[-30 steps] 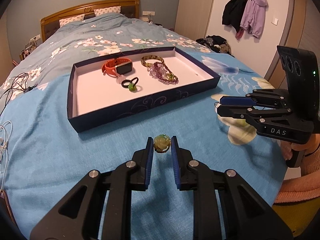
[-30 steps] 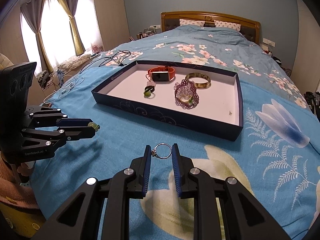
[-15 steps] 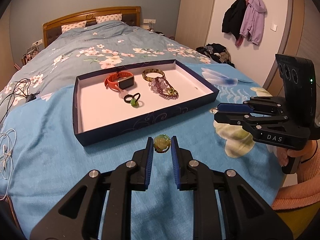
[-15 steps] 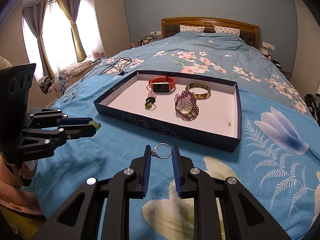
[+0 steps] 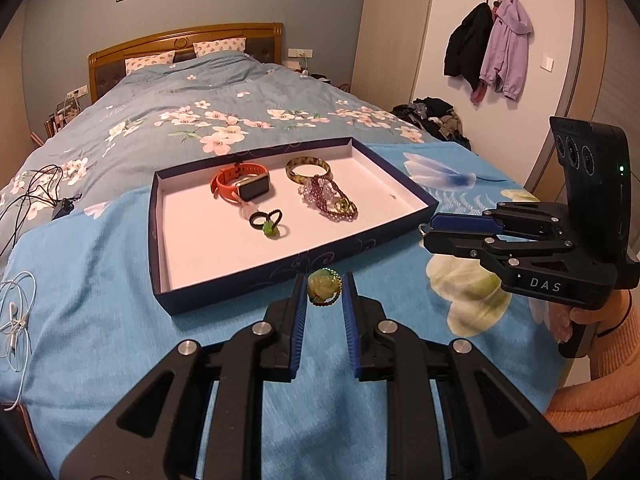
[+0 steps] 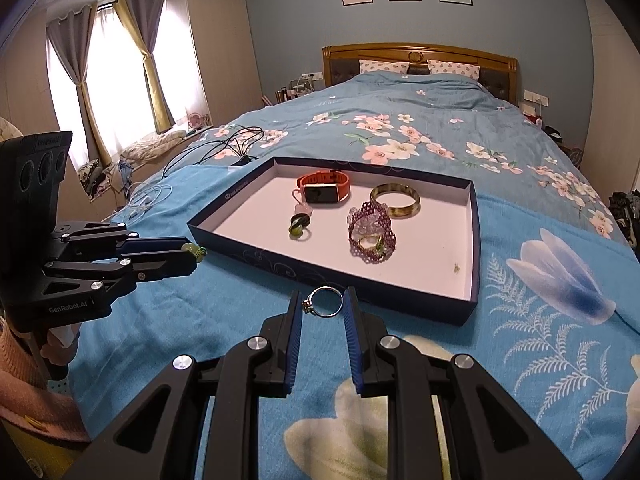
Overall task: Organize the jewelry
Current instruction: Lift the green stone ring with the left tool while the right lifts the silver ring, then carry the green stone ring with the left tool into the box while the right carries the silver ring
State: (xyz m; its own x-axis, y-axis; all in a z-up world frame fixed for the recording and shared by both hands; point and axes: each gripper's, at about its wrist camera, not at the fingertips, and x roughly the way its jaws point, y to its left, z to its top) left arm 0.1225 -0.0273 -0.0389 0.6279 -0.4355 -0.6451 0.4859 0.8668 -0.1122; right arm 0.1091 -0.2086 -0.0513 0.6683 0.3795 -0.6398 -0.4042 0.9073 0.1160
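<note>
My left gripper (image 5: 323,292) is shut on a green flower ring (image 5: 322,290), held above the blue bedspread just in front of the tray. My right gripper (image 6: 323,304) is shut on a thin silver ring (image 6: 326,301) near the tray's front rim. The dark blue tray (image 5: 256,286) with a white floor lies on the bed. It holds an orange watch (image 5: 240,186), a brown bangle (image 5: 307,169), a purple beaded bracelet (image 5: 330,200) and a black ring with a green stone (image 5: 267,223). Each gripper shows in the other's view: the right gripper (image 5: 430,232), the left gripper (image 6: 194,251).
Black cables (image 5: 36,196) and white earphones (image 5: 16,312) lie at the bed's left side. Pillows and a wooden headboard (image 5: 184,42) are at the far end. Coats hang on the right wall (image 5: 488,48). A person's hand (image 5: 580,324) in a pink sleeve grips the right handle.
Both views have tilted up a little, so the tray sits lower in frame. Both rings stay pinched between the fingers.
</note>
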